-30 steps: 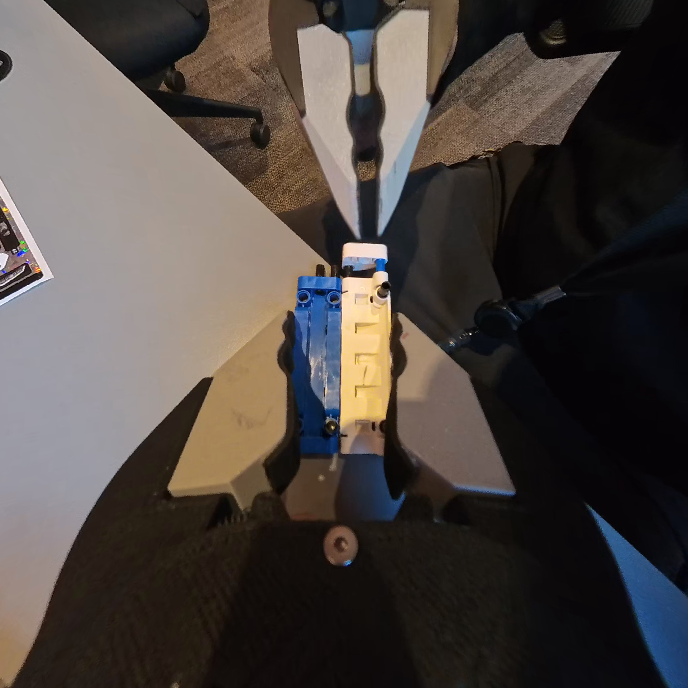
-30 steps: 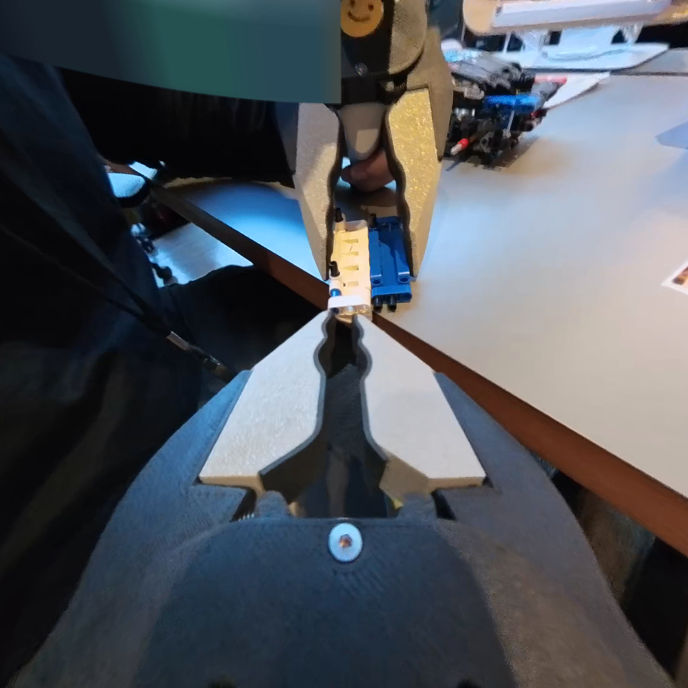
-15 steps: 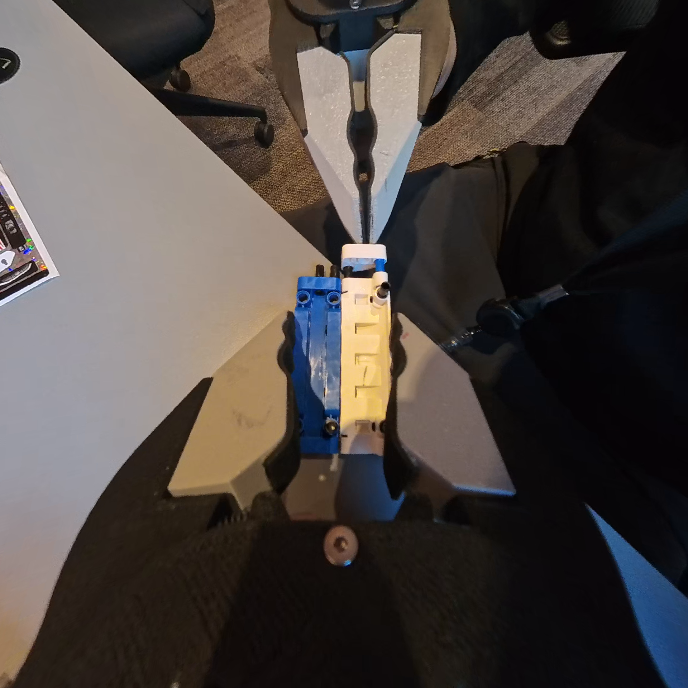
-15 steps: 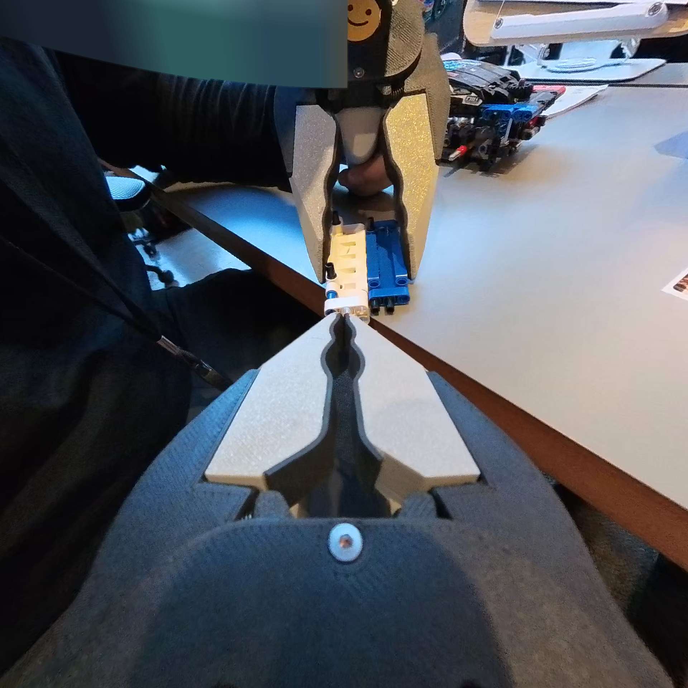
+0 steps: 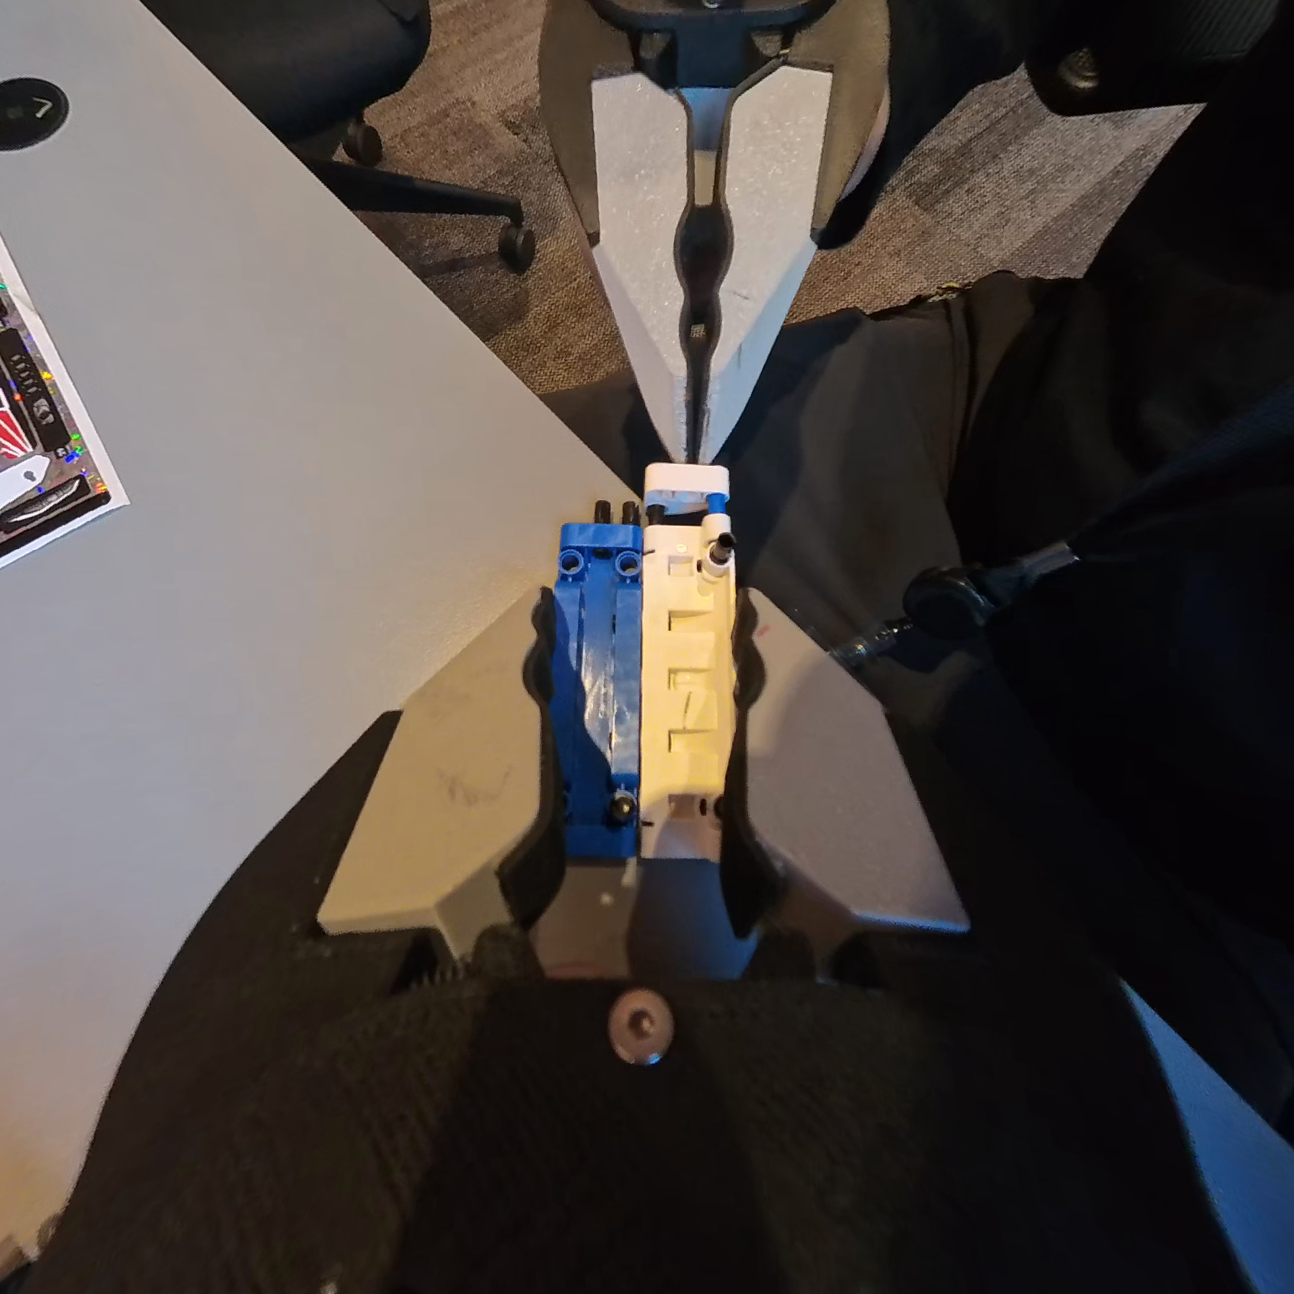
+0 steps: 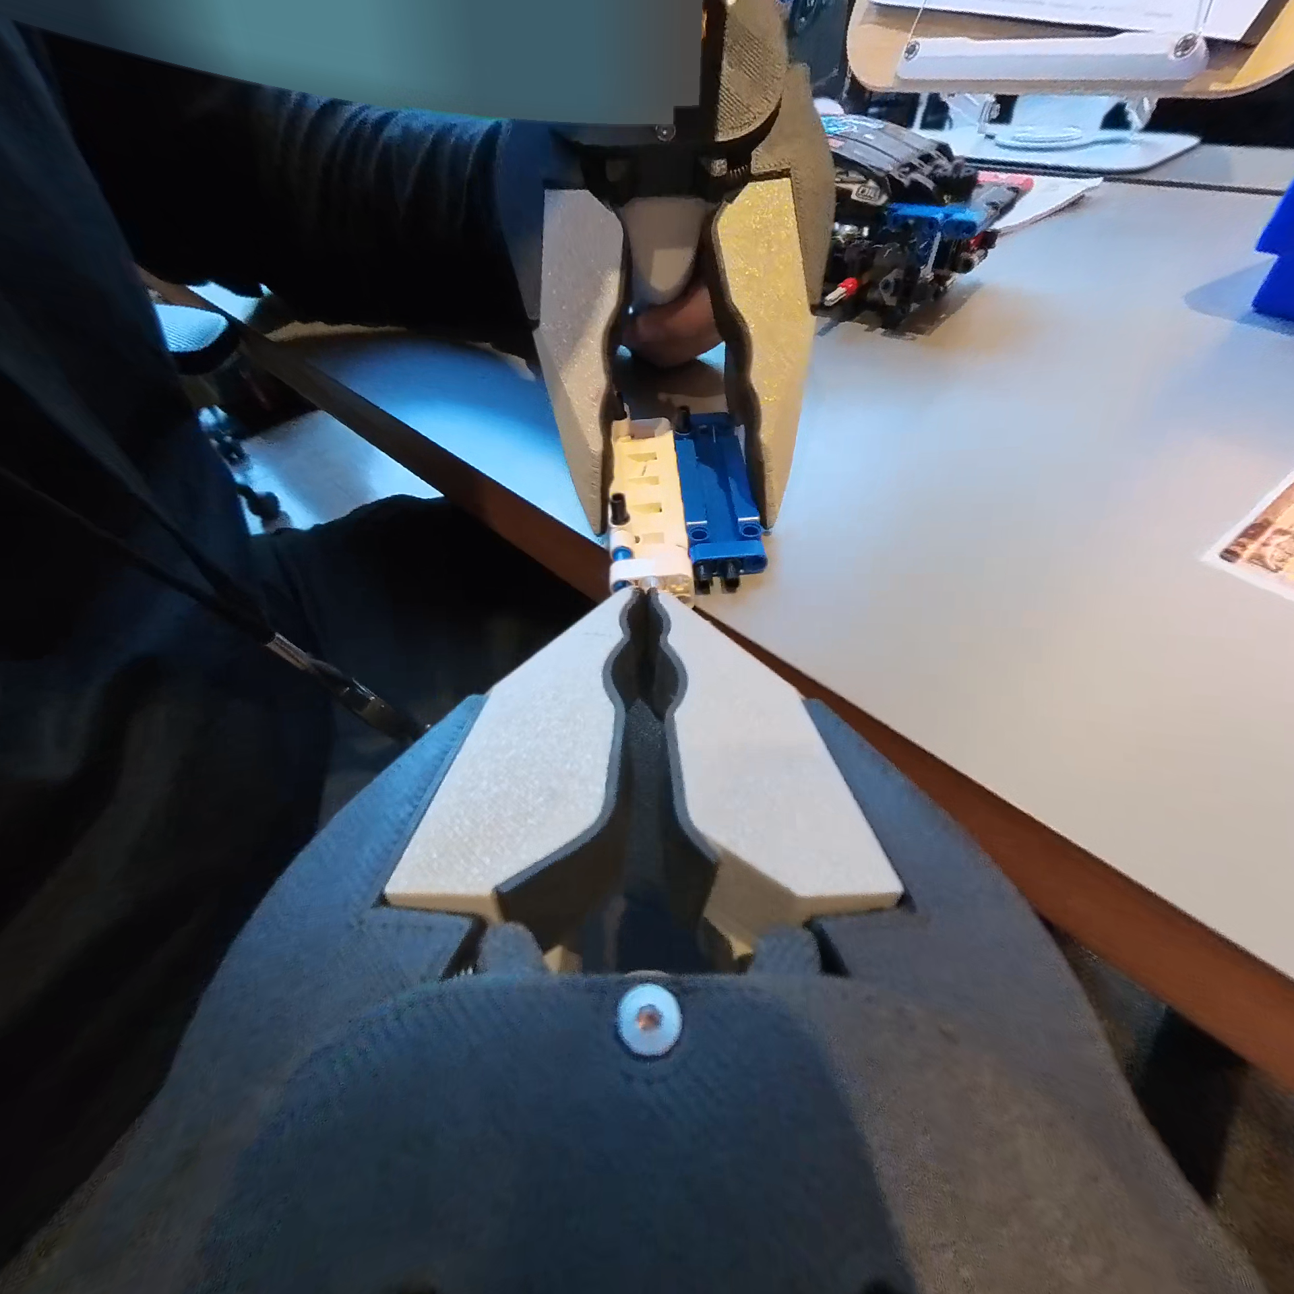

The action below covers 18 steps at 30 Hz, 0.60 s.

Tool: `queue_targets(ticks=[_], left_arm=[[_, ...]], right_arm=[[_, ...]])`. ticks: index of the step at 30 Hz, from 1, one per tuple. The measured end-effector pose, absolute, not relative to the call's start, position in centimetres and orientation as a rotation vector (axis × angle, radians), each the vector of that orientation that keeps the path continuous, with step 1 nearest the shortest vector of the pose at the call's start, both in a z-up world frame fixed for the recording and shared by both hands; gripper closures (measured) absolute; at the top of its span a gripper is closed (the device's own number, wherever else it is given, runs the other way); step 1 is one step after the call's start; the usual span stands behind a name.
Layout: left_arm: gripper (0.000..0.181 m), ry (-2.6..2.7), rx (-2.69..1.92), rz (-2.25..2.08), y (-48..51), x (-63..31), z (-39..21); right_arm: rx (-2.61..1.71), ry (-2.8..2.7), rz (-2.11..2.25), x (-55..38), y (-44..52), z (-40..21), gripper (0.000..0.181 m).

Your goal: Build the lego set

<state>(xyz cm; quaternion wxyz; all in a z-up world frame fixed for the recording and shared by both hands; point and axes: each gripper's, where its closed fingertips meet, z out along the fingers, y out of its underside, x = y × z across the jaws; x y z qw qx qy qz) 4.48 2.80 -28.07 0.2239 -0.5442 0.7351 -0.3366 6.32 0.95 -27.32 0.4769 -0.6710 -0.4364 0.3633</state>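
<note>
My left gripper [image 5: 641, 602] is shut on a blue and white lego assembly [image 5: 644, 686], held lengthwise between the fingers at the table's edge. A small white beam [image 5: 686, 479] on blue pins sits at the assembly's far end. My right gripper [image 5: 690, 451] comes from the opposite side with its jaws shut and empty, and its tips touch that beam. In the right wrist view, my right gripper [image 6: 644, 601] meets the white beam [image 6: 651, 578], and the left gripper [image 6: 683, 522] holds the assembly [image 6: 690, 490] beyond it.
The grey table [image 6: 980, 560] has a brown edge running diagonally. A partly built black and blue lego model [image 6: 903, 231] stands at the back. A printed sheet [image 5: 35, 434] lies on the table. An office chair base [image 5: 420, 189] stands on the carpet. A person's dark clothing fills the side. My two grippers' fingertips are within a few centimetres of each other.
My right gripper's jaws have closed from a narrow gap to shut, and its tips have moved up against the white beam. The left gripper holds the assembly still.
</note>
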Motion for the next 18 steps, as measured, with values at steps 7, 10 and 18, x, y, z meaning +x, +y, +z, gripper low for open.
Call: queue_targets(ticks=[7, 10, 18], left_arm=[[0.133, 2.023, -1.502, -0.929, 2.82, 4.55, -28.08], [0.133, 2.022, -1.505, -0.929, 2.87, 4.54, -28.08], [0.133, 2.018, -1.508, -0.929, 2.9, 4.6, -28.08]], right_arm=[[-1.598, -1.068, 0.937, 6.67, 0.64, -26.91, 0.181], [-1.586, -1.084, 0.934, 6.43, 0.67, -26.87, 0.181], [-1.607, -1.061, 0.965, 6.54, 1.03, -26.99, 0.181]])
